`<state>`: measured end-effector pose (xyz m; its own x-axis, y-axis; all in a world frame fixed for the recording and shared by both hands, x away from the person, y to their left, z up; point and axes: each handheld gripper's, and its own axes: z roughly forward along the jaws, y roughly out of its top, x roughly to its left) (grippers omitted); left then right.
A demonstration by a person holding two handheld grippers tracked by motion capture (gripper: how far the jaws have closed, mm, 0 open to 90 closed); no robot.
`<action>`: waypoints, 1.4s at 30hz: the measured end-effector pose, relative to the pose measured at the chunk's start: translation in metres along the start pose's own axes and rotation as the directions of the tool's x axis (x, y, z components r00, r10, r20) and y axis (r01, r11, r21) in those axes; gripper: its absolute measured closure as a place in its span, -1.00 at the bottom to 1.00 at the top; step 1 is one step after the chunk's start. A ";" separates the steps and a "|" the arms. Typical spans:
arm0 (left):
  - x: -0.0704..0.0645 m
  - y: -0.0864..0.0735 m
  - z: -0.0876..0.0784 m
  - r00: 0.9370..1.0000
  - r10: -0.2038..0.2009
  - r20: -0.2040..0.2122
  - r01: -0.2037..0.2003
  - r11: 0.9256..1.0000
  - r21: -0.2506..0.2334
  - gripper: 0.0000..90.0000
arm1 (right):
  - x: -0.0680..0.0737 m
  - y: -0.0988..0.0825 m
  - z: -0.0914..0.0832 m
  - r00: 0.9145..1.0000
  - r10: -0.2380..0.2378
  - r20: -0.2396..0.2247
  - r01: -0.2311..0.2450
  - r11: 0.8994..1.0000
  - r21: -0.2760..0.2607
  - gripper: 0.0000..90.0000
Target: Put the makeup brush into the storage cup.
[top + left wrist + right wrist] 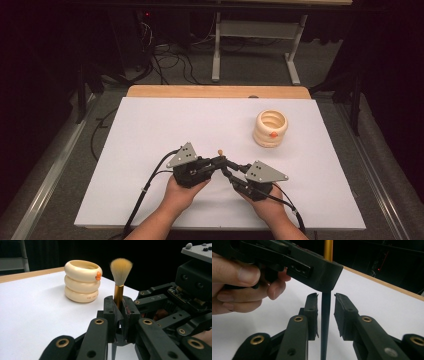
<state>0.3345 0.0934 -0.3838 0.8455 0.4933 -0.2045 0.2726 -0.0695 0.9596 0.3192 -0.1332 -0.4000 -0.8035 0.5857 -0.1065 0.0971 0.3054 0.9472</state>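
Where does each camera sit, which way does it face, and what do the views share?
High view: above the person's side, looking forward and down on the white table; both forearms, left gripper, right gripper.
Left gripper view: rides the left gripper, looking along jaws shut on the upright brush, toward the cream ringed holder.
Right gripper view: rides the right gripper, jaws either side of the brush handle, not pressing.
Shared: the brush.
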 end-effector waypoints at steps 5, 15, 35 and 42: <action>0.000 0.000 0.000 1.000 0.001 0.000 -0.001 1.000 -0.003 0.86 | 0.000 0.000 0.000 1.000 -0.007 -0.002 0.007 1.000 0.002 0.75; 0.000 0.000 0.000 1.000 -0.002 0.003 0.002 1.000 -0.004 0.86 | 0.000 0.000 0.000 1.000 -0.004 -0.002 0.004 1.000 0.009 0.88; 0.003 0.005 -0.010 0.999 0.025 -0.047 -0.025 1.000 0.008 0.13 | -0.008 -0.001 -0.004 1.000 0.023 0.020 -0.024 1.000 0.012 0.89; 0.012 0.006 -0.018 0.994 0.048 -0.095 -0.043 0.998 0.047 0.00 | -0.011 0.000 -0.008 0.999 0.027 0.034 -0.027 1.000 0.009 0.89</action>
<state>0.3382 0.1147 -0.3773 0.8101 0.5694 -0.1394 0.2571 -0.1314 0.9574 0.3235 -0.1455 -0.3969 -0.7800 0.6192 -0.0912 0.1243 0.2960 0.9470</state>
